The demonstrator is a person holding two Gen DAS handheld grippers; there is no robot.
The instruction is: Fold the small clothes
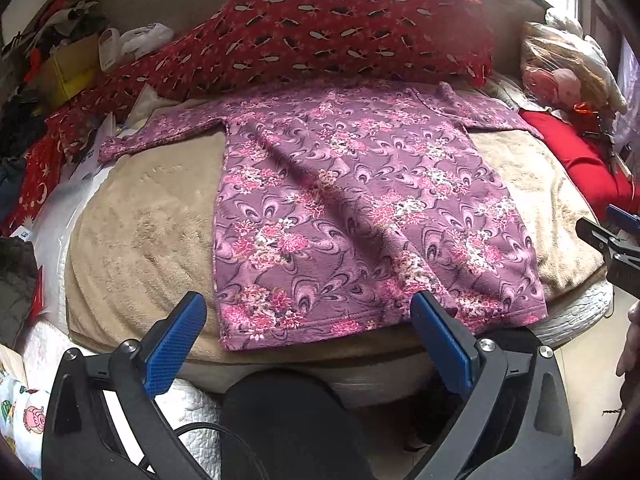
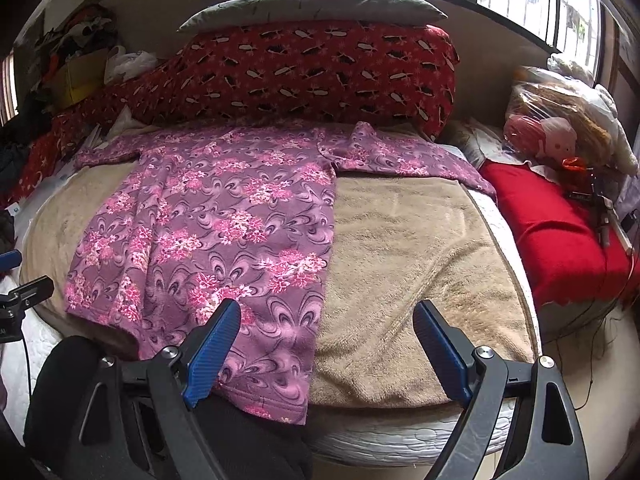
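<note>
Purple fleece top with pink floral print (image 1: 360, 200) lies flat on the beige plush blanket (image 1: 140, 232) covering the bed, its long axis running away from me: hem at the near edge of the bed, neck toward the red patterned pillow (image 1: 340, 40) at the far side. Its two sleeves spread out sideways, left and right, near that pillow. My left claw (image 1: 308, 320) is released, blue pads wide apart, hovering just before the hem and touching no cloth that I can see. My right claw (image 2: 328, 328) is likewise spread wide, hanging above the hem's right corner, one pad over the purple fabric and the other over bare blanket. A red cloth (image 2: 560, 232) lies off to the right of the bed.
</note>
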